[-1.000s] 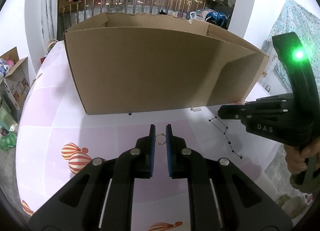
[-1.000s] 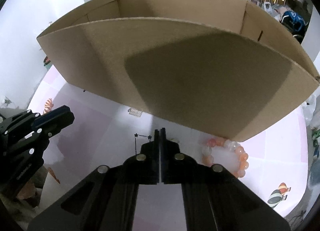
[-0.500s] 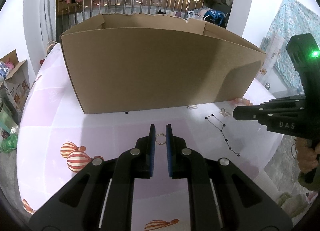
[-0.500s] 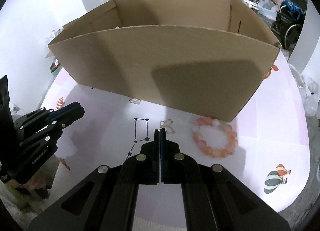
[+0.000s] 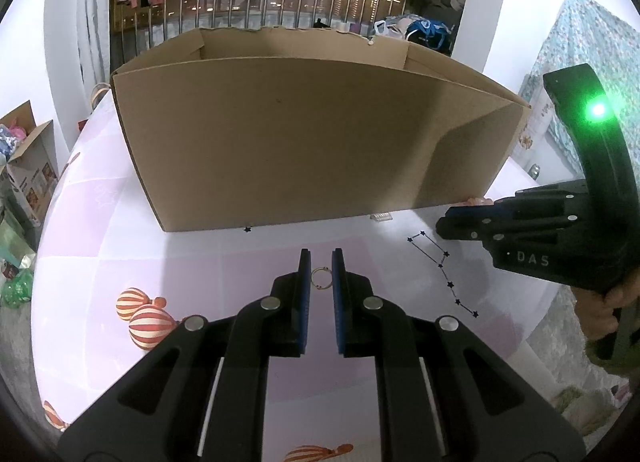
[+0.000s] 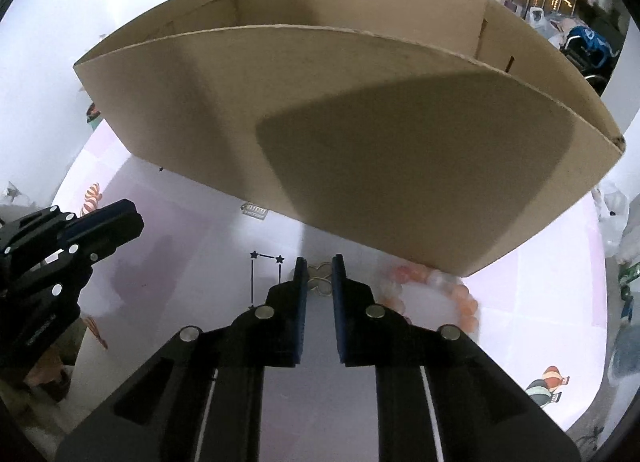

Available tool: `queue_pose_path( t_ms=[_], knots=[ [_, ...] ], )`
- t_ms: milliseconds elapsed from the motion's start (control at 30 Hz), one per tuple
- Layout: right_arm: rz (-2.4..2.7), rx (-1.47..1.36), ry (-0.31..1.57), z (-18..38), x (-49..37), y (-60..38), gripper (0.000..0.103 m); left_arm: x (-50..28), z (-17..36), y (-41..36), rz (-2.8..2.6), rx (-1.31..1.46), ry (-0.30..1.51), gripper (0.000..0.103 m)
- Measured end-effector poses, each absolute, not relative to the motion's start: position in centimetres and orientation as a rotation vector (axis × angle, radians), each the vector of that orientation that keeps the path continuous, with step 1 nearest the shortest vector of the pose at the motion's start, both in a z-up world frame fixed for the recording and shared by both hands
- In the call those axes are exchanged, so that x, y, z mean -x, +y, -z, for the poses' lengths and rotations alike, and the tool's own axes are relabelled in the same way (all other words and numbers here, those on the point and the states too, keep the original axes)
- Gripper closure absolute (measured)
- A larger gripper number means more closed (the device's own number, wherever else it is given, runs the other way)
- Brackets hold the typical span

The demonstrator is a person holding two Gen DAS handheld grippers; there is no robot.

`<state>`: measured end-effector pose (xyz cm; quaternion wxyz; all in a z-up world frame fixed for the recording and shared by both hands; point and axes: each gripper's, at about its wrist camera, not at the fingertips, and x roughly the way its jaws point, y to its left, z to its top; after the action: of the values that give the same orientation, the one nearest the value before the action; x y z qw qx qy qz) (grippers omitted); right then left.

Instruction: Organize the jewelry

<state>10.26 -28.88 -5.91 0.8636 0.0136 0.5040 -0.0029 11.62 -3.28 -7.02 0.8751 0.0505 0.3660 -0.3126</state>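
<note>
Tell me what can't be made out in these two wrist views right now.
- Floor of the cardboard box: hidden in both views by its tall near wall.
- Bead bracelet: blurred in the right wrist view, its far side tucked under the box corner.
- Bow-shaped trinket: mostly hidden between the opening right gripper jaws.
- Small ring: whether the left gripper touches it.

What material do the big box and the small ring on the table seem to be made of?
Box: plain brown cardboard, matte, with a ragged torn top edge. Ring: thin wire loop, probably gold-toned metal; too small to be sure.
</note>
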Motion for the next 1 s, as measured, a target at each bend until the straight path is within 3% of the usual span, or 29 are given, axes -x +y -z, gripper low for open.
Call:
queue_pose_path(
  t_ms=[200, 233, 267, 800, 1000],
  knots=[
    [0.005, -0.048, 1.058, 5.8, -10.0, -29.1, 0.091, -11.5, 6.7, -3.1, 0.651, -0.099, 0.76, 0.094],
    [0.002, -0.049, 1.056, 5.8, -10.0, -29.1, 0.102, -11.5, 6.7, -3.1, 0.65, -0.098, 0.76, 0.094],
    [-0.005, -0.052, 1.061, 5.7, -10.8, -28.9, 0.103, -11.6, 6.7, -3.2, 0.649, -0.097, 0.759, 0.094],
    [-0.062, -0.172, 1.062, 3.6, -8.4, -31.8, 0.103, -11.5, 7.2, -3.1, 0.63, -0.097, 0.769, 0.094],
    [-0.026, -0.234, 1.085, 4.4, -8.7, -33.0, 0.091, -11.5, 7.5, -3.1, 0.624, -0.097, 0.77, 0.094]
  ],
)
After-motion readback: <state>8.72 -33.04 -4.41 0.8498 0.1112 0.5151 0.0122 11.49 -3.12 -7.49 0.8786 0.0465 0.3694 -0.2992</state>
